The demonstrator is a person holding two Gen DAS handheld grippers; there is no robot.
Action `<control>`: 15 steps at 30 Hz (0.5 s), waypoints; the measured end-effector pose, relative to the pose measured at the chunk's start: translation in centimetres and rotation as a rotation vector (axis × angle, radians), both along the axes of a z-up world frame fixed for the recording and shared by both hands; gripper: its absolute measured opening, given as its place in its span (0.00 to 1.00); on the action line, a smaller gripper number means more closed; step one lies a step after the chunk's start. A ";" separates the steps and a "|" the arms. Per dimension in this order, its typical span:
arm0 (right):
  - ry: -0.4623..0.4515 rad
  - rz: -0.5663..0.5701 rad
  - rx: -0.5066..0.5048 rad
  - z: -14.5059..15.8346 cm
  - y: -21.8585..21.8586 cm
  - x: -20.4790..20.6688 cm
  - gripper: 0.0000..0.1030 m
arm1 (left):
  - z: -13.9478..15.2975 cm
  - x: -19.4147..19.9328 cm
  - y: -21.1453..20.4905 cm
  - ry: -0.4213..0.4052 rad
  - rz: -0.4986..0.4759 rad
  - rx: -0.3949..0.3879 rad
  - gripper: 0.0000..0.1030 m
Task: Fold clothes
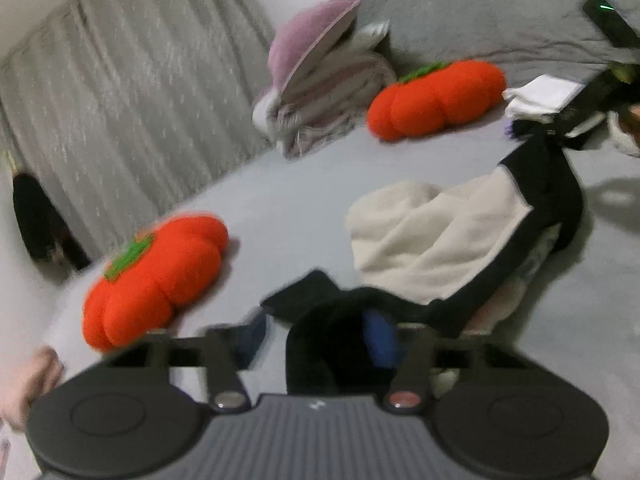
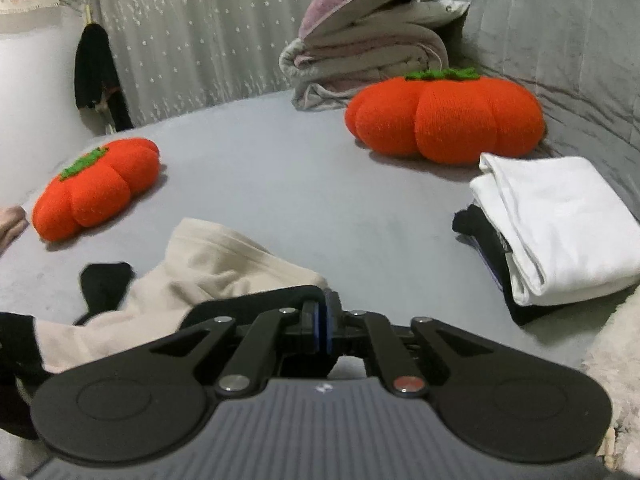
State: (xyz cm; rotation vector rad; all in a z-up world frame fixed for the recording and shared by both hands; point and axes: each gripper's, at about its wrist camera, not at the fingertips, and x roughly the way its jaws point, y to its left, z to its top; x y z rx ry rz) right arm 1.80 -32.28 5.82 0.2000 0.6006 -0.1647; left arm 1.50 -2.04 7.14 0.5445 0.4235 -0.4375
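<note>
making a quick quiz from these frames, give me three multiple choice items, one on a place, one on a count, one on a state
1. Where does the folded white garment lie?
A. on top of a stack of dark clothes
B. on the near orange cushion
C. over the curtain

2. How many orange pumpkin cushions are on the bed?
A. one
B. two
C. four

3. What is the state of the right tool?
A. wide open above the bed
B. shut on the black-and-cream garment
C. shut on a cushion

Answers: 1 A, dark folded layers show under it. 2 B, one near, one far. 3 B, its blue pads meet on the garment's black edge.
</note>
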 end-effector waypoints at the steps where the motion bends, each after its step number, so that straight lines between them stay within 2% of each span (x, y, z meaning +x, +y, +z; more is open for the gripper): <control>1: 0.012 0.002 -0.003 -0.3 -0.1 0.1 0.12 | 0.2 0.6 0.5 0.034 0.015 -0.033 0.07; 5: 0.015 0.045 -0.033 0.0 -0.2 -0.4 0.18 | 0.8 2.7 2.4 0.171 0.075 -0.164 0.07; 7: 0.010 0.095 -0.108 0.5 0.5 -1.0 0.37 | 1.4 2.7 2.8 0.175 0.081 -0.212 0.07; 8: 0.009 0.129 -0.185 0.3 1.3 -1.5 0.52 | 1.7 2.6 3.0 0.177 0.084 -0.234 0.07; 9: 0.008 0.163 -0.261 0.2 2.1 -2.1 0.56 | 1.6 2.6 2.8 0.170 0.089 -0.220 0.07; 12: 0.005 0.263 -0.492 -0.2 4.4 -3.7 0.61 | 1.1 2.5 2.1 0.152 0.106 -0.179 0.07; 15: -0.009 0.385 -0.719 -0.9 6.8 -5.6 0.61 | 0.9 2.6 1.3 0.144 0.109 -0.146 0.08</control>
